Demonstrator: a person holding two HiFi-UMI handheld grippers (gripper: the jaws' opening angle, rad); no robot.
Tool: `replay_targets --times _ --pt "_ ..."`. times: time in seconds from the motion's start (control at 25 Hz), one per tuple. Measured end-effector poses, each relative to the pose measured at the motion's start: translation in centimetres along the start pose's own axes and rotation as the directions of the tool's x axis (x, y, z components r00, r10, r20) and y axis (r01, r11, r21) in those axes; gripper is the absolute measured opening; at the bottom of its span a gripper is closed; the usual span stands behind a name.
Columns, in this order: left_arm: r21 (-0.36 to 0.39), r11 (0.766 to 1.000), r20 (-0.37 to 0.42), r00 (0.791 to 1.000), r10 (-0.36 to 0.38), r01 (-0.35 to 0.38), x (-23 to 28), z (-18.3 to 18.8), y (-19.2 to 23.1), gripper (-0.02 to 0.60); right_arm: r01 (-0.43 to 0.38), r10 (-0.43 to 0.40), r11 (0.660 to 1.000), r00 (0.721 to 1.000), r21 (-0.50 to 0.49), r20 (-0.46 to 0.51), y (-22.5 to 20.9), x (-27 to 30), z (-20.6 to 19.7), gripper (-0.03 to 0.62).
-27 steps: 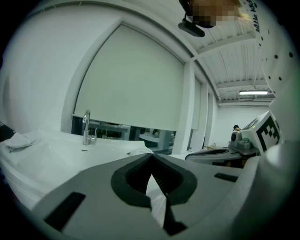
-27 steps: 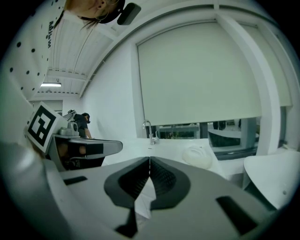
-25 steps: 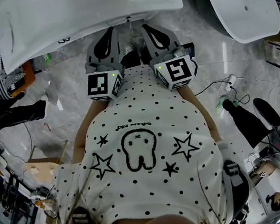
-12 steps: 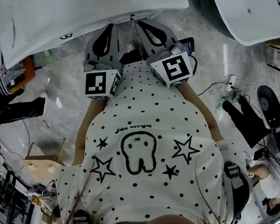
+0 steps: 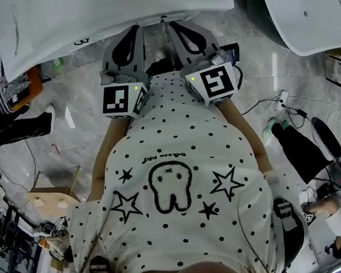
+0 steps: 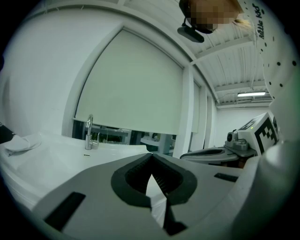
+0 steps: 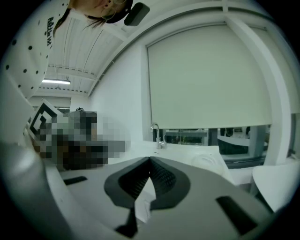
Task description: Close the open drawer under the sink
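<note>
Holding the left tool (image 5: 133,32) and the right tool (image 5: 179,31) clenched on nothing, jaw tips meeting, a person in a dotted, star-printed shirt (image 5: 189,135) stands at the rim of the white sink (image 5: 62,16). The drawer shows in no view, presumably hidden beneath it, so the push appears not yet begun. Shirt lettering (image 5: 163,156) is too warped to read; the tools' cubes (image 5: 124,100) carry square markers.
</note>
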State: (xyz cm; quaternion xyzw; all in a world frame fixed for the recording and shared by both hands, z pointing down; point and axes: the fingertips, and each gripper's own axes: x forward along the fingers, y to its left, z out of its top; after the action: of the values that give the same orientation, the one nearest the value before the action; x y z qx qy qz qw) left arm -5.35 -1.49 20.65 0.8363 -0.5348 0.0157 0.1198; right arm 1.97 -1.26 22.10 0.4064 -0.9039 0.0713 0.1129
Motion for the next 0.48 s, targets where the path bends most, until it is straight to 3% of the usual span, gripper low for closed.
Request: replay_targets --times 0.48 --pt "-0.009 1.000 -0.010 1.000 -0.030 0.030 0.39 -0.07 -0.28 0.005 0.027 -0.027 1.000 1.000 -0.014 -0.009 -0.16 -0.19 -0.15 0.014"
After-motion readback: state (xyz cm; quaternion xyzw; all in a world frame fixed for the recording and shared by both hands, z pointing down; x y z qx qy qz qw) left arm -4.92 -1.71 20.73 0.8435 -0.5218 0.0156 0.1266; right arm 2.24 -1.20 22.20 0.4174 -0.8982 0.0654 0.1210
